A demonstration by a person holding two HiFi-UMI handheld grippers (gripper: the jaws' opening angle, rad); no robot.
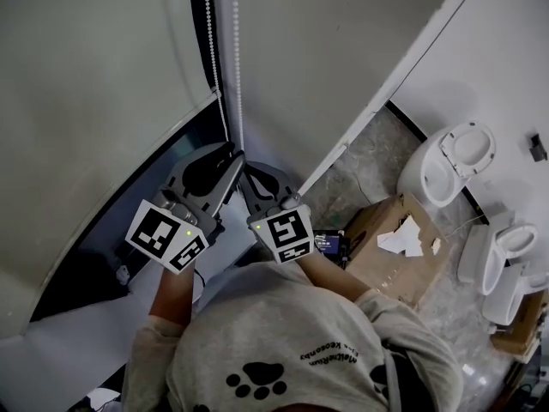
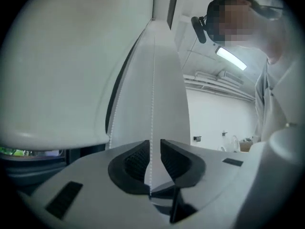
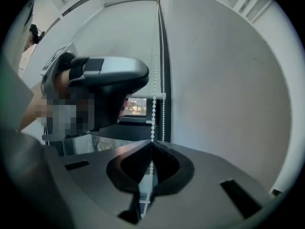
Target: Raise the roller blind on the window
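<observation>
Straddling bead chain (image 2: 152,104), left hand-held gripper (image 2: 153,148) stands ajar; right (image 3: 152,149) pinches it.

The left tongs (image 2: 156,147) are held level with jaws slightly apart; the right tongs (image 3: 152,149), just beside them, are clamped on the bead chain (image 3: 153,118).

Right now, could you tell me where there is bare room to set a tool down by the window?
The white ledge under the dark window frame looks bare, as does the stone floor between wall and cardboard box. Past the box, toilet bowls crowd the floor.
</observation>
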